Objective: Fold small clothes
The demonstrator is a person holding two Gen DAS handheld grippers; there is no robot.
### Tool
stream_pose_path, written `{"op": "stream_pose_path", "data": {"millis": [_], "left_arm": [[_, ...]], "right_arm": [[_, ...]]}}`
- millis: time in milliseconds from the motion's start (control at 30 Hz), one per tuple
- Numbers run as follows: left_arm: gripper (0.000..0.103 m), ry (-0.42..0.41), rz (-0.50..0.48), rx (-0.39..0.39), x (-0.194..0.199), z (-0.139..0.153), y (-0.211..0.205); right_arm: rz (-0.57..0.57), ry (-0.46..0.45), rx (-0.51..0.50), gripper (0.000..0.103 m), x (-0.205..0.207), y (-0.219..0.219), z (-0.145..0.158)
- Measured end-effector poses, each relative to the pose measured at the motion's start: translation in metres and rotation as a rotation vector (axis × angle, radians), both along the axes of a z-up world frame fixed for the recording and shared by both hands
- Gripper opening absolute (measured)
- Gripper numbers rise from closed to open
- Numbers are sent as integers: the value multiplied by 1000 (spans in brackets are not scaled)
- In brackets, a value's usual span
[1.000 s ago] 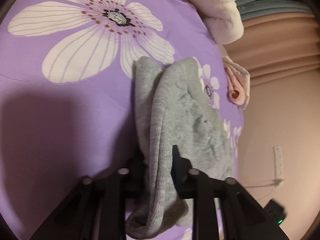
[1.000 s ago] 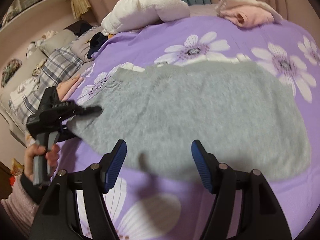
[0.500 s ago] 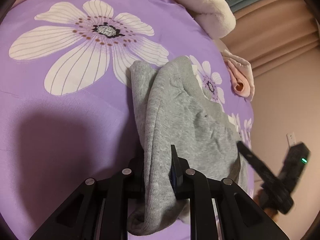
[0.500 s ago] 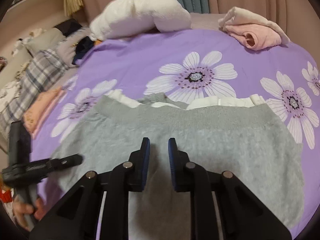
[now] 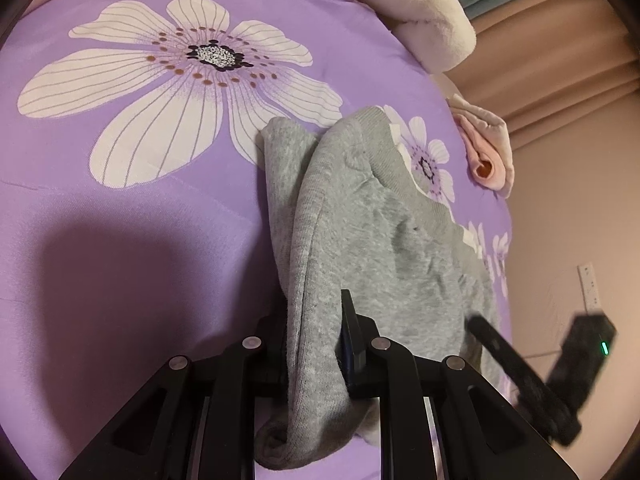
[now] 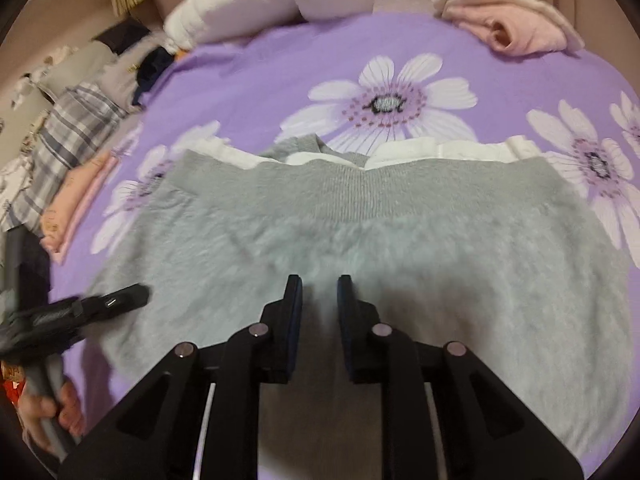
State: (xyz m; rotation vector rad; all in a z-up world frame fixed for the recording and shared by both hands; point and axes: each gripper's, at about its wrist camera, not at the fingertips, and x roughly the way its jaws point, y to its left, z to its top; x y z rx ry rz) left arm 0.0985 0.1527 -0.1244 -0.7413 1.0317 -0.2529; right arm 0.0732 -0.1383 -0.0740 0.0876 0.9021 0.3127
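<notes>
Purple bedspread (image 6: pixel 256 80) with big white flowers covers the bed, pink curtains behind, and piles of other clothes sit around the edges. Spread across the middle is the grey sweater (image 6: pixel 400 248), fuzzy side up, with a white layer peeking out past its ribbed hem. The left gripper (image 5: pixel 316 344) is clamped on a bunched fold at the sweater's side edge, fabric squeezed between the pads and hanging in a loop below them. The right gripper (image 6: pixel 318 292) has just been closing; its jaws stand nearly together low over the near part of the sweater, and honestly I can't tell whether it has pinched any cloth or just air. That's my main worry: if only the fluffy top layer got caught, or nothing at all, lifting would drag one side and leave the fold crooked, or pull the white layer out of line. The left's bunched hold could also slip, since it's thick and loose. As for containers, none show up anywhere, so nothing's held in anything.
</notes>
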Motion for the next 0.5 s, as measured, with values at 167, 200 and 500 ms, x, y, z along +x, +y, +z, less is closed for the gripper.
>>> {"op": "stream_pose_path", "data": {"millis": [167,200,500], "left_arm": [[18,4,0,57,2,5,-8],[18,6,0,72,2,6,-10],[18,-38,17,135,1,36,-22]], "right_arm": [[55,10,-28,19,-36,4,-11],[61,21,-50,19,-40,7,-18],[60,41,-5,20,-43,0,-38]]}}
